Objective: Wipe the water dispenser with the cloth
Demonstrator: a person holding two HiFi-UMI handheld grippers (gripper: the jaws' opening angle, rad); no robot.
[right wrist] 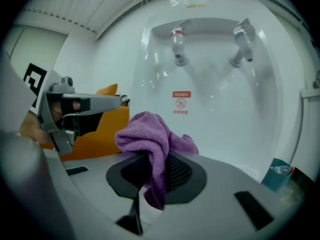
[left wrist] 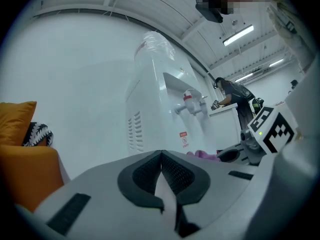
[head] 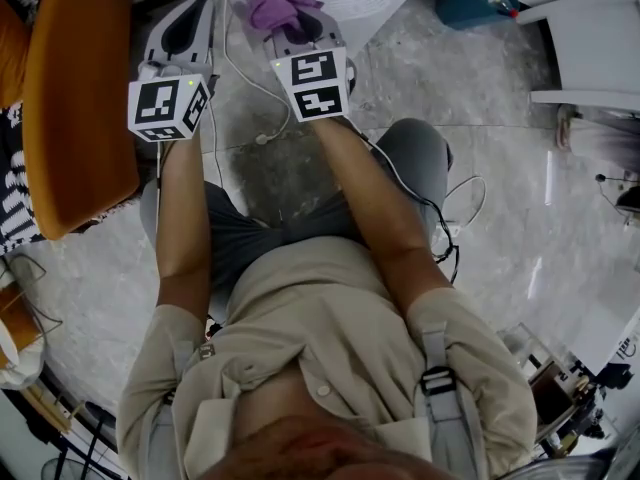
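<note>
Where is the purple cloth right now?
In the right gripper view, the purple cloth is clamped in the right tool, held before the front of the white water dispenser, lower than its two taps.

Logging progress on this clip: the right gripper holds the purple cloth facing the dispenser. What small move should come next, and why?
Probably ease the right gripper forward until the purple cloth presses on the water dispenser below the taps. The cloth is clamped in its fingers and seems short of the white front.
</note>
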